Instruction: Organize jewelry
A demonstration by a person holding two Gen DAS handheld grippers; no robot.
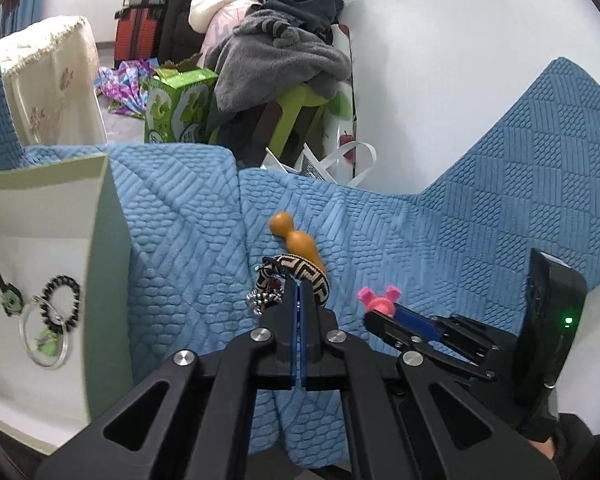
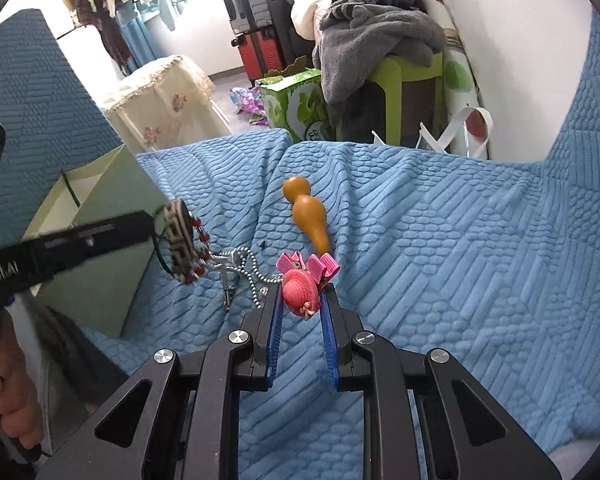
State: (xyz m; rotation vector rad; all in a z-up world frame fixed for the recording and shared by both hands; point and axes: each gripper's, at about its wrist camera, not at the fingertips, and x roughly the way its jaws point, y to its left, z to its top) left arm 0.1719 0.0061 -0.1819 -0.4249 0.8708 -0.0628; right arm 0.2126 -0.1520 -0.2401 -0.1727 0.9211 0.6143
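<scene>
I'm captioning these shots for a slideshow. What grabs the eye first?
The pink charm, pinched between the right gripper pads, low in the middle. The left gripper is shut on a black-and-cream patterned band with a bead chain dangling. Beyond them, an orange gourd lies on the blue quilted cover.

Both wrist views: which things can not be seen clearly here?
- Bag, left wrist view: left part cut off by the picture edge.
- Patterned band, right wrist view: blurred, partly behind the left gripper.
- Pink charm, left wrist view: lower part hidden by the right gripper fingers.
</scene>
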